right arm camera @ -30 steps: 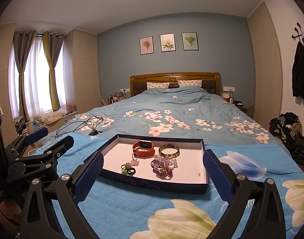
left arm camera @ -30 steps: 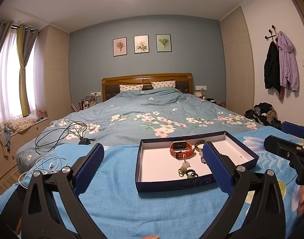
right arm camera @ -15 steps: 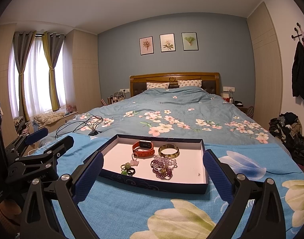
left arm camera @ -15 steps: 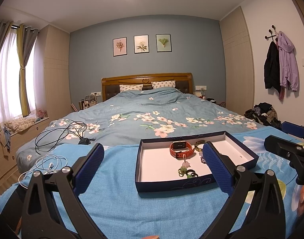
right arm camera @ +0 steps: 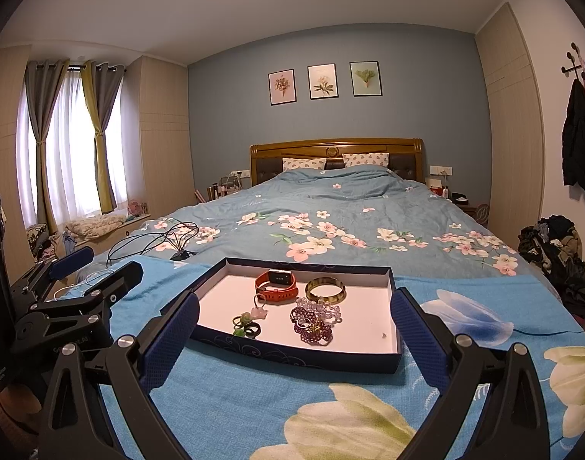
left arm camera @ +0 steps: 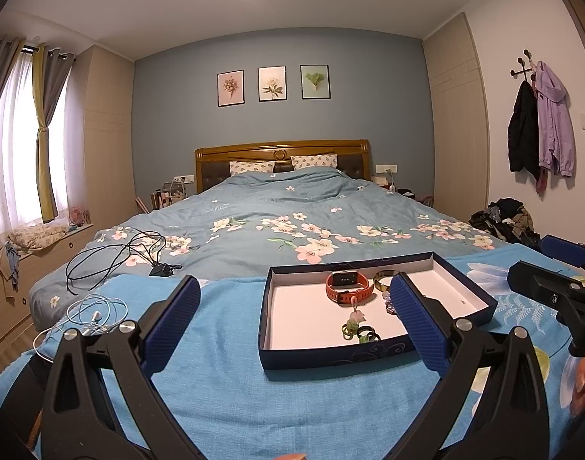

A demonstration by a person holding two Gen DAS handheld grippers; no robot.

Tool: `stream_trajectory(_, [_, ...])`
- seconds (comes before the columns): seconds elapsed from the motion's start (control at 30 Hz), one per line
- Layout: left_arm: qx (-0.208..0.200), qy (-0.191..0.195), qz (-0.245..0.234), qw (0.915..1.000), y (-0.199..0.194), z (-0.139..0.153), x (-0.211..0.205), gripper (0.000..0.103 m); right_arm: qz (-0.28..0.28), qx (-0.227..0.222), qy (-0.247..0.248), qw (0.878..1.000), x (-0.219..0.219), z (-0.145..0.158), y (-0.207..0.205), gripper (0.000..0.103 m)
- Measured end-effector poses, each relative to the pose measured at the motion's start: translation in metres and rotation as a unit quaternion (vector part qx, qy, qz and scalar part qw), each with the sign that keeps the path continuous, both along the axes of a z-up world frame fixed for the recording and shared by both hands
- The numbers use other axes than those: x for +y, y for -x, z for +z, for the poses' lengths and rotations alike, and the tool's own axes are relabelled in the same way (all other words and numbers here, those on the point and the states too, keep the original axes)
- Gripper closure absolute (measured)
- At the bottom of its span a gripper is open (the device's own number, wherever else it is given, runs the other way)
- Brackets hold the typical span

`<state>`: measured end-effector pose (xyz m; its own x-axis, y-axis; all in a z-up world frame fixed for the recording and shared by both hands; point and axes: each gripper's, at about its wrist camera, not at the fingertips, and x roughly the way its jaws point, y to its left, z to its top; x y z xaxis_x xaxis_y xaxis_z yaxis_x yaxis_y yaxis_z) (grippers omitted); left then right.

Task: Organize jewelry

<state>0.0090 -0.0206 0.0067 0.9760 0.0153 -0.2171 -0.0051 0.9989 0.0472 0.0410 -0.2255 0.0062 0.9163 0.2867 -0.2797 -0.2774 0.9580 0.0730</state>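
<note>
A: Relative to the frames of a second ago, nothing has shifted: both grippers and the box (right arm camera: 292, 358) hold the same places.

B: State of the grippers?

A: The left gripper (left arm camera: 294, 312) is released, its jaws spread wide above the bright blue blanket (left arm camera: 215, 391), grasping nothing. The right gripper (right arm camera: 294, 316) is likewise spread wide and holds nothing. Each appears at the edge of the other's view.

B: Location of the jewelry?

A: All inside the dark blue, white-lined box on the blanket at the foot of the bed. The orange watch (right arm camera: 276, 285) lies toward the far wall, the amber bangle (right arm camera: 325, 288) just beside it on the right.

B: What does each view add?

A: The right wrist view shows the purple bead bracelets (right arm camera: 315, 319) whole, and a tiny speck (right arm camera: 384, 334) near the box's right corner. In the left wrist view the right-hand finger (left arm camera: 417, 324) hides most of the beads and part of the bangle. The pink flower charm (left arm camera: 356, 315) and dark rings (left arm camera: 363, 332) show in both. Only the left view shows the white earphones (left arm camera: 95, 312) plainly; the black cable (left arm camera: 116, 257) on the floral quilt (left arm camera: 292, 226) shows in both.
</note>
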Motion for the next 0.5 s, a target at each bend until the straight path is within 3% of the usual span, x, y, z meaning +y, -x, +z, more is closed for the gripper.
stream_trajectory(0.27, [0.008, 0.006, -0.009, 0.9999, -0.003, -0.003, 0.002, 0.005, 0.000, 0.004, 0.005, 1.000, 0.000, -0.002, -0.001, 0.007])
stream_trajectory(0.4, [0.052, 0.012, -0.022, 0.9983, -0.016, -0.009, 0.005, 0.005, -0.023, 0.050, 0.039, 0.998, -0.013, -0.011, -0.019, 0.007])
stream_trajectory(0.5, [0.086, 0.016, -0.021, 0.9959, -0.027, -0.018, 0.017, 0.005, -0.057, 0.113, 0.081, 0.989, -0.040, -0.029, -0.043, 0.007])
